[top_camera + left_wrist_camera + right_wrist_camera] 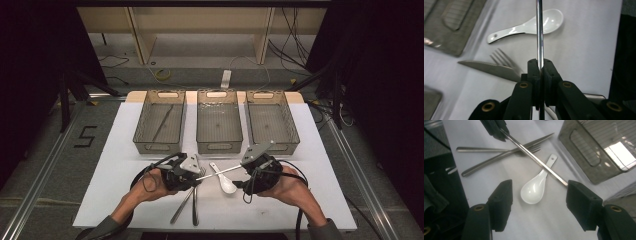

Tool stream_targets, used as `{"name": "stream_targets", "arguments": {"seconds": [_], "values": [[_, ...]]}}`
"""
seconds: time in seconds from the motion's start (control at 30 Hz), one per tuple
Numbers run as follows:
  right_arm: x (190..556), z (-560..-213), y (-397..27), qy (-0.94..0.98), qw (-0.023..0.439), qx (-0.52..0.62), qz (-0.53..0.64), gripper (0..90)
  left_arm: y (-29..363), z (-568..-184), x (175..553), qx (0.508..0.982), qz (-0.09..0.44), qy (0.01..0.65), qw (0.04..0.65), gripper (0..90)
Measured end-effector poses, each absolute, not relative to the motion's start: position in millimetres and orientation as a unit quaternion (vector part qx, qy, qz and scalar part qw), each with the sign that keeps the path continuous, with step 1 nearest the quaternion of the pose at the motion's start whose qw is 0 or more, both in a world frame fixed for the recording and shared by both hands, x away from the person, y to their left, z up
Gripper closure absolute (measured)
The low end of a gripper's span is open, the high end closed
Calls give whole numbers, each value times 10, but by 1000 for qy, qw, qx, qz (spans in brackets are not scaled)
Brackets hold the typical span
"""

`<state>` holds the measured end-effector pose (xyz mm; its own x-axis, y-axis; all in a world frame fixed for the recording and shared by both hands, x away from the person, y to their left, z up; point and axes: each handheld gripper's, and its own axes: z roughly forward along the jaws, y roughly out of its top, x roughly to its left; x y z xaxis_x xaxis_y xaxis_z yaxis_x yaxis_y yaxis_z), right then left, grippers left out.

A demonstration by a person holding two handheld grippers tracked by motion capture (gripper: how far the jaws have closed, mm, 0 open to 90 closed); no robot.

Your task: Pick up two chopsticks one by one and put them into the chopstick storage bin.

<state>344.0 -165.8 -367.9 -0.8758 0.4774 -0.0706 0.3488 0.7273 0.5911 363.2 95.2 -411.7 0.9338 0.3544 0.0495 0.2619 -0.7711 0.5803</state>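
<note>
My left gripper [540, 65] is shut on a thin metal chopstick [539, 30], which runs straight out past its jaws. In the high view the left gripper [199, 176] holds the chopstick [220, 171] slanting right, above the white mat. The chopstick's far end [564, 182] lies close beside one pad of my right gripper [539, 186], whose jaws stand wide open with nothing pressed between them. Below the chopstick on the mat lies a white ceramic spoon [534, 188] [225, 182]. A fork [479, 149] and a knife [486, 163] lie crossed nearby.
Three grey mesh baskets stand in a row at the mat's far side: left [141, 117], middle [200, 120], right [292, 120]. The left basket holds a thin dark stick [163, 121]. The fork and knife handles [189, 202] reach toward the mat's near edge.
</note>
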Motion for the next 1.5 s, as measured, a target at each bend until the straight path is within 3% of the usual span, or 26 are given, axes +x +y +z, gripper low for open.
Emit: {"name": "stream_targets", "arguments": {"seconds": [0.37, 1.03, 1.5], "values": [[3458, -3769, -1835, 892, 120, 276, 338, 342, 1226, -4033, 3803, 902, 90, 270, 326, 854], [3530, -4056, -1918, 859, 94, 332, 379, 302, 1703, -3894, 4004, 840, 123, 381, 368, 855], [3458, -4131, -2020, 836, 105, 347, 412, 291, 1986, -3784, 4217, 799, 149, 438, 384, 854]]}}
